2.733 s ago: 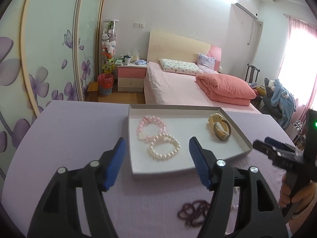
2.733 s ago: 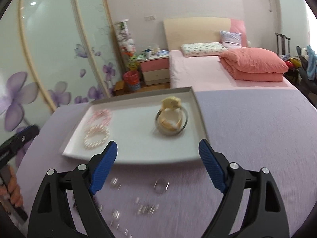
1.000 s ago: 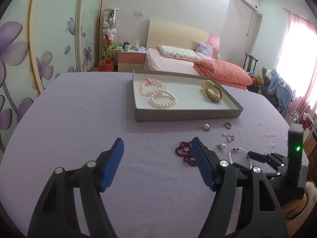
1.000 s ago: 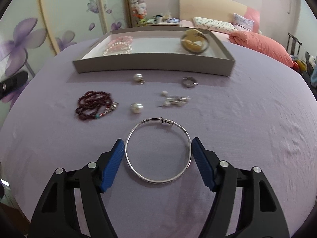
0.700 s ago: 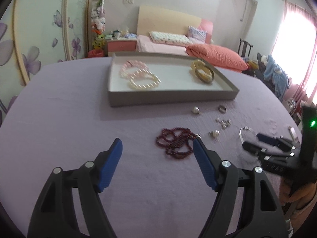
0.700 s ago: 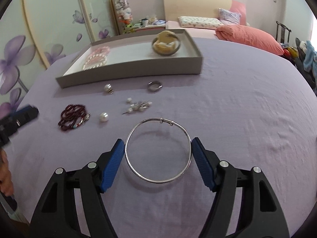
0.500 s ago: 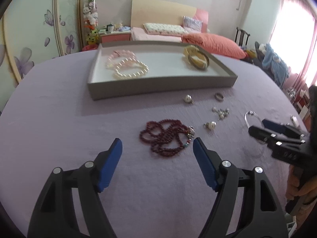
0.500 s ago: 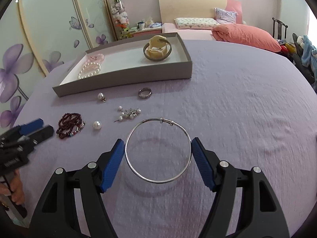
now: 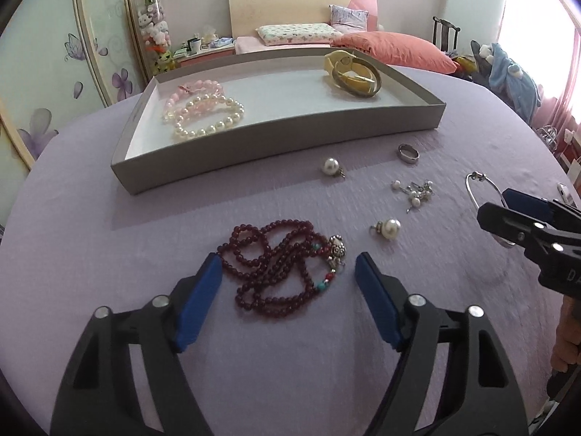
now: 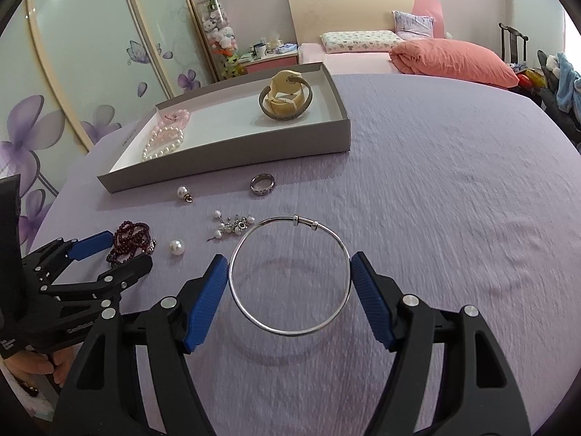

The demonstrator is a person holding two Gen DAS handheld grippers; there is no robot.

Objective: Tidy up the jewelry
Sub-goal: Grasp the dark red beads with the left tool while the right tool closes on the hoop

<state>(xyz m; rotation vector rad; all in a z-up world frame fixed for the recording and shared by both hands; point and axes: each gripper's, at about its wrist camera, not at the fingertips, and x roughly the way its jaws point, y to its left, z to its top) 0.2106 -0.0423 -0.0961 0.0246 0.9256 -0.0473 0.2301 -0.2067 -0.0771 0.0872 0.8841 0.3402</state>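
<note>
My left gripper [image 9: 287, 258] hangs low over the purple table, its jaws closing. A dark red bead bracelet [image 9: 276, 265] lies between the blue pads, which do not press on it. A thin silver bangle [image 10: 305, 221] is clamped across the pads of my right gripper [image 10: 289, 258], held clear of the cloth with its shadow below. The grey tray [image 9: 254, 152] beyond holds a pearl bracelet [image 9: 207, 120], a pink bracelet [image 9: 192, 89] and a yellow bangle [image 9: 356, 72]. In the left wrist view, the right gripper [image 9: 508, 203] is at the right edge.
Loose on the cloth between tray and grippers lie a silver ring [image 9: 408, 152], two pearl pendants [image 9: 330, 165] [image 9: 390, 227] and a cluster of small pearl earrings [image 9: 415, 190]. A bed and a nightstand stand behind the table. A hand [image 10: 32, 367] grips the left tool.
My left gripper came forward and down, so the red beads now lie between its fingers. The right gripper kept the silver bangle and swung slightly, with the tray now further left.
</note>
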